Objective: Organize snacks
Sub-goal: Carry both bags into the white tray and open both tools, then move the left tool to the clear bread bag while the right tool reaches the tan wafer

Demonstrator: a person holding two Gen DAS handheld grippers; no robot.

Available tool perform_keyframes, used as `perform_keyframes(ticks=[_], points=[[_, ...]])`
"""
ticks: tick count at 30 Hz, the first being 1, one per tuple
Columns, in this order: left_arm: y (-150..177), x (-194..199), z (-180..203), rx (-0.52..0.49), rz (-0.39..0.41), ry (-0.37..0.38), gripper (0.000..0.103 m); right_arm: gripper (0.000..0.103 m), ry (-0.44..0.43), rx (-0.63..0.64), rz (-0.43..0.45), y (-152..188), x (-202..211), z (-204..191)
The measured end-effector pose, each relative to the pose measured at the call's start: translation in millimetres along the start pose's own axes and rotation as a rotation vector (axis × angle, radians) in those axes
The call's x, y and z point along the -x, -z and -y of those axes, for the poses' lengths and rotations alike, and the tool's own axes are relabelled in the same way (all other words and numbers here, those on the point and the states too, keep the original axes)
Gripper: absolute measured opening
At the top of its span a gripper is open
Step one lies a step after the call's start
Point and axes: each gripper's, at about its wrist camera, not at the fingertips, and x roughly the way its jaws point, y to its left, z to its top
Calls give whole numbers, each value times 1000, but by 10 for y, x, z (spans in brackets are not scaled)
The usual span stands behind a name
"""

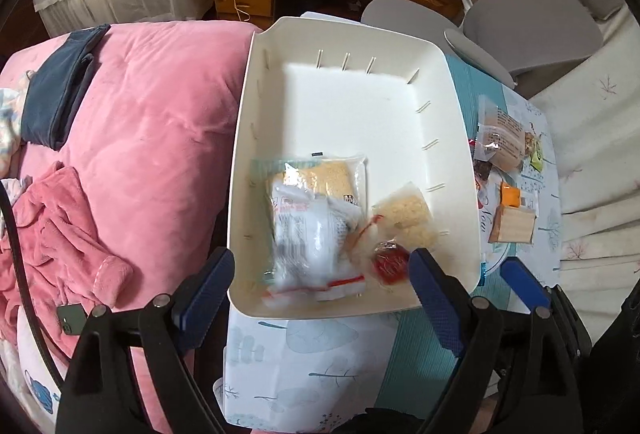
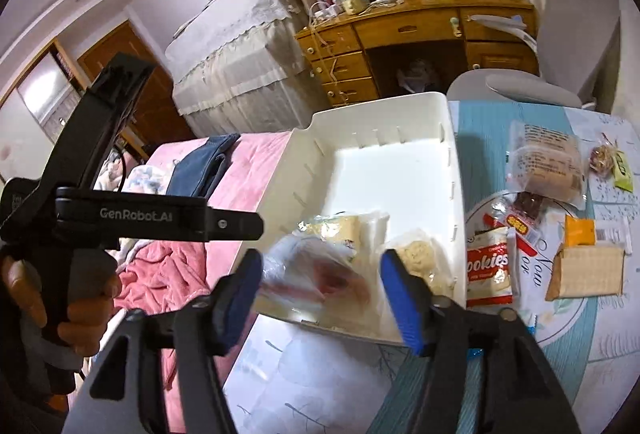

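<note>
Both sets of jaws are apart, holding nothing.

The left gripper (image 1: pixel 320 274) hangs over the near end of the white bin (image 1: pixel 448 74). Right gripper (image 2: pixel 320 282) sits at the same near rim, beside it.

Bin contents: a blurred clear-film packet (image 1: pixel 304 230), a yellow cracker pack (image 1: pixel 332 174) under it, a pale rice-cake bag (image 1: pixel 408 218) and a small red sweet (image 1: pixel 390 262). All crinkly film, soft and flat.

Loose snacks lie on the worktop (image 2: pixel 320 366) right of the bin: a cookies pouch (image 2: pixel 488 266), long axis running away from me, just beside the bin wall; a tan cardboard box (image 2: pixel 588 270), rigid; a bread-like pack (image 2: pixel 548 162) farther back.

My right hand is nearer, so I judge the cookies pouch goes next.
</note>
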Motion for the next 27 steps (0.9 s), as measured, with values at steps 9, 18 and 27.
perform_keyframes(ticks=[9,18,27], points=[[-69,3,440,-89,-8,43,88,69,104,-44,-12,113,197,221],[-108,-88,1177,-171,-24,79,88,74,218,-59,-38,252,495,719],[-283,-316,2002,-205,-35,68,94,85,317,80,-90,242,665,1346]])
